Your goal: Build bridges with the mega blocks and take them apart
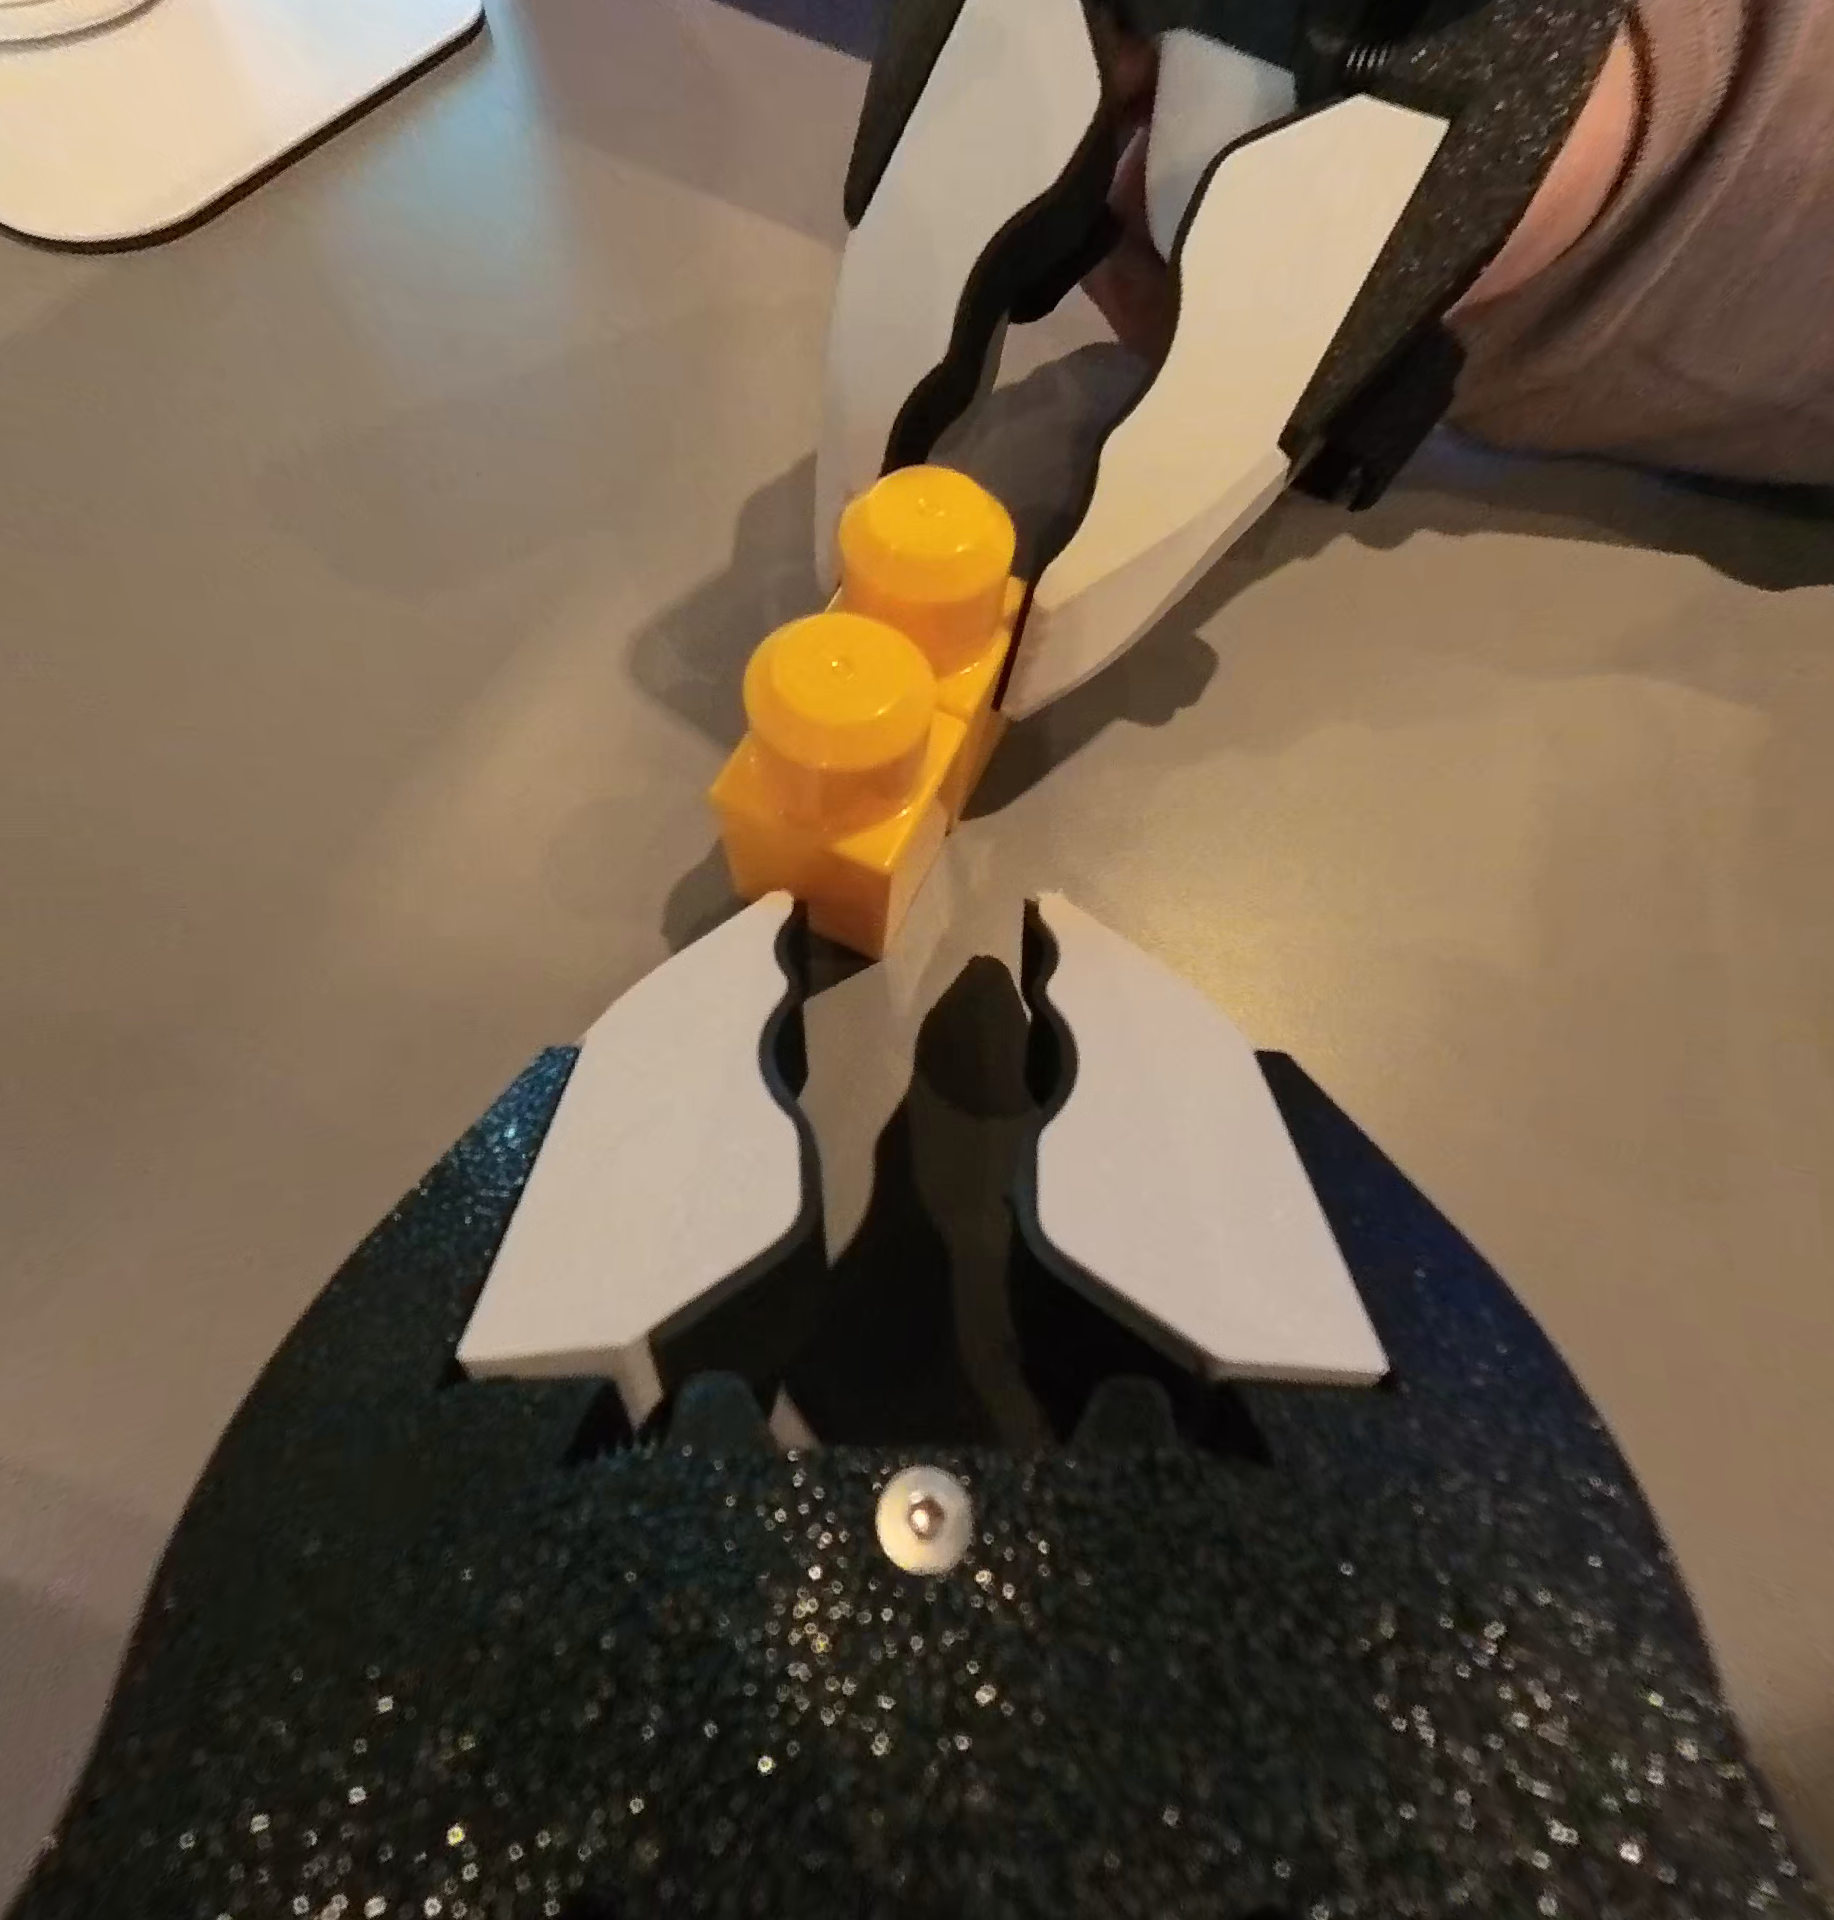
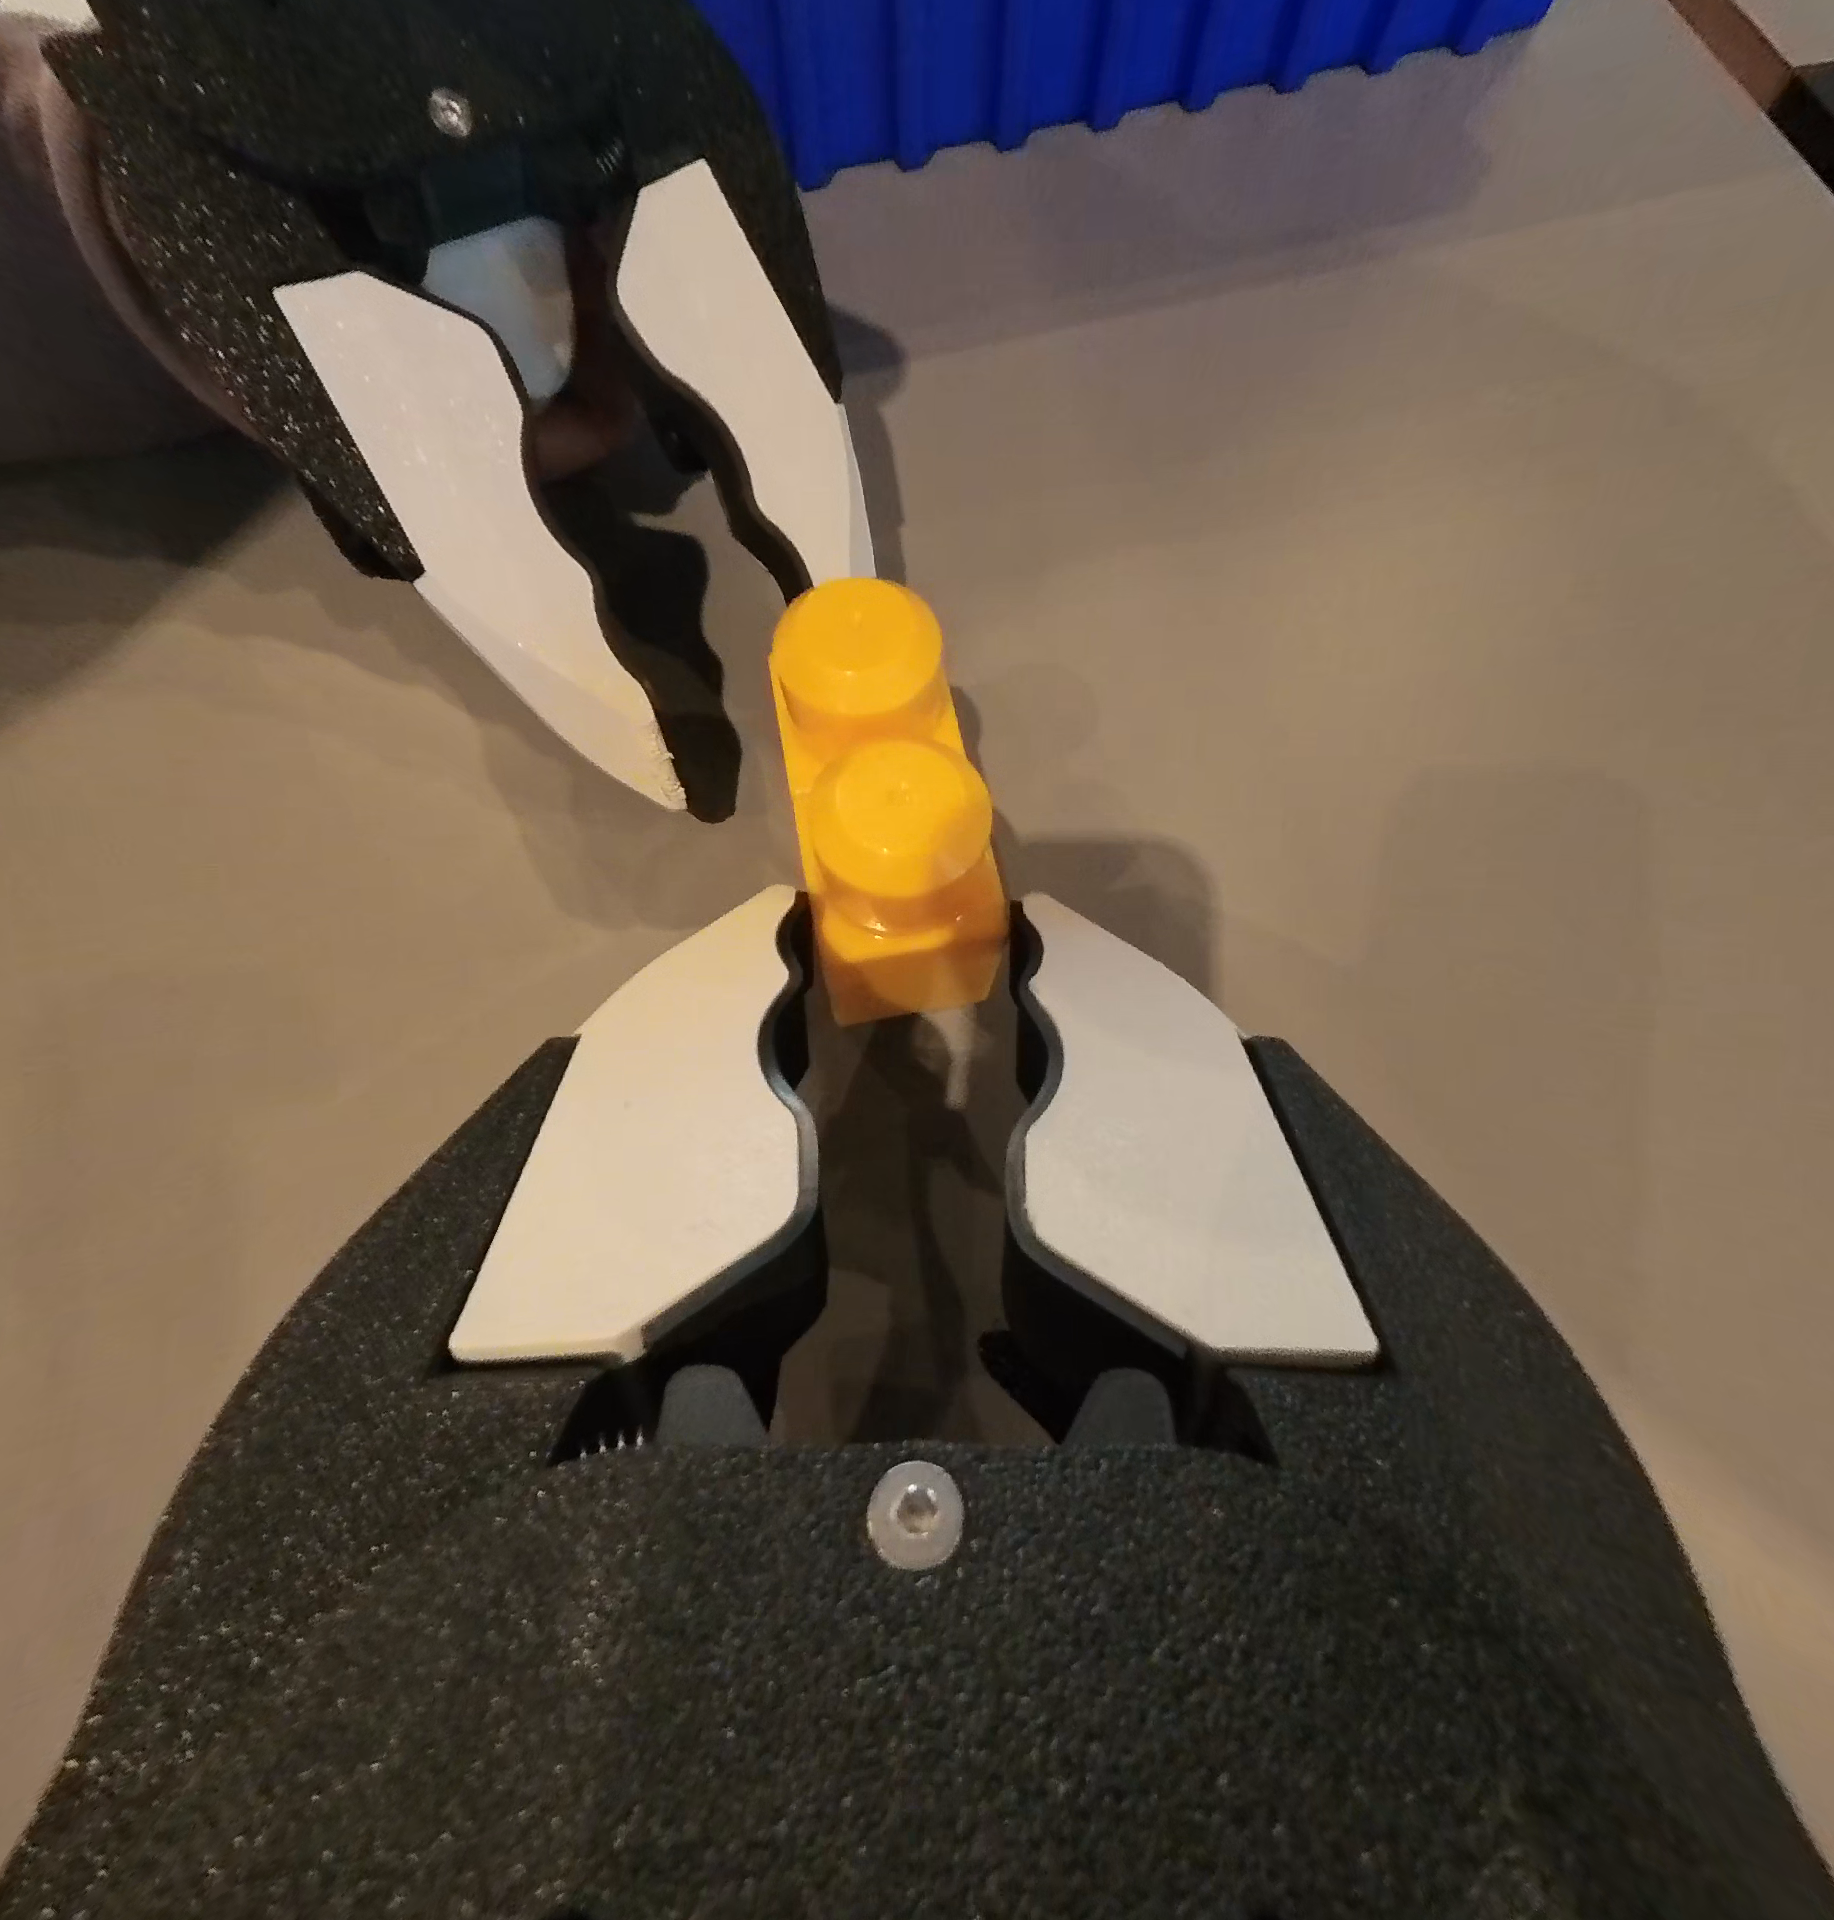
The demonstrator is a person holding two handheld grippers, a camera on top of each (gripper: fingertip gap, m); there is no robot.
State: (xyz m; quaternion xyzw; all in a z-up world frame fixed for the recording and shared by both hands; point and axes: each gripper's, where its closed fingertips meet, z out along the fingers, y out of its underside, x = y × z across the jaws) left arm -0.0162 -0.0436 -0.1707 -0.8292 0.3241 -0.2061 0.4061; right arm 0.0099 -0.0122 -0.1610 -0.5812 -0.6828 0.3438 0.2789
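A yellow two-stud mega block (image 1: 861, 748) lies low on the grey table (image 1: 321, 623). My right gripper (image 2: 908, 909) is shut on one end of the block (image 2: 892, 790). In the left wrist view it (image 1: 934, 634) reaches in from the top and clamps the block's far end. My left gripper (image 1: 918, 904) is open, with the block's near end just ahead of its left fingertip (image 1: 767, 914). In the right wrist view the left gripper (image 2: 767, 696) stands open at the block's far end, one finger beside it and one behind. I cannot tell whether it touches the block.
A blue ribbed bin (image 2: 1100, 83) stands at the back of the table. A white rounded board (image 1: 165, 104) lies at the far left. A person's sleeve (image 1: 1671, 260) rests behind the right gripper. The table's edge (image 2: 1817, 125) runs at the far right. Spacing between my two grippers at the tips: around 5 cm.
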